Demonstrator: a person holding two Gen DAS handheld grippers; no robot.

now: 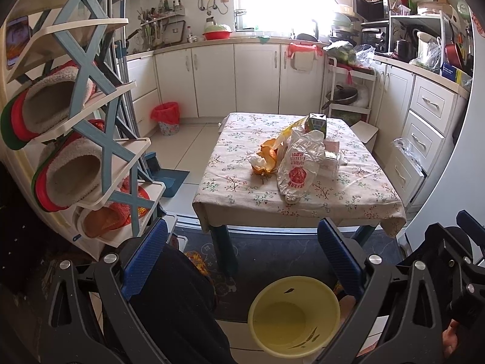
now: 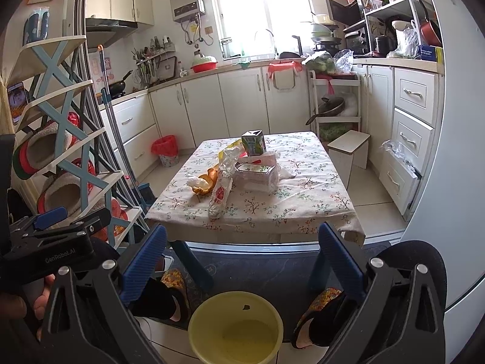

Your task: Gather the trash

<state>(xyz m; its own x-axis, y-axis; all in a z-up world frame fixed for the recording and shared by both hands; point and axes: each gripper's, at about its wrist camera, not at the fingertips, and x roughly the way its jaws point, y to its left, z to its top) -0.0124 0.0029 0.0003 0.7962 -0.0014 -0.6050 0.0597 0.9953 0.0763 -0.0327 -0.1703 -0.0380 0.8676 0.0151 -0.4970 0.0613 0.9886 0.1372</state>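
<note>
Trash lies on a low table (image 1: 333,203) (image 2: 303,206) with a floral cloth: orange peel (image 1: 266,159) (image 2: 207,182), a crumpled white tissue (image 1: 254,158) (image 2: 194,182), a printed plastic bag (image 1: 298,166) (image 2: 221,191), a green carton (image 1: 318,123) (image 2: 254,142) and a clear plastic box (image 2: 257,176). A yellow bucket (image 1: 294,315) (image 2: 236,324) stands on the floor below both grippers. My left gripper (image 1: 242,254) and my right gripper (image 2: 242,257) are open, well short of the table, holding nothing.
A shoe rack with slippers (image 1: 75,127) (image 2: 60,151) stands at the left. A red-lined bin (image 1: 166,118) (image 2: 165,150) sits by the cabinets. A small stool (image 2: 348,151) is right of the table. The person's slippered feet (image 2: 321,318) flank the bucket on a dark mat.
</note>
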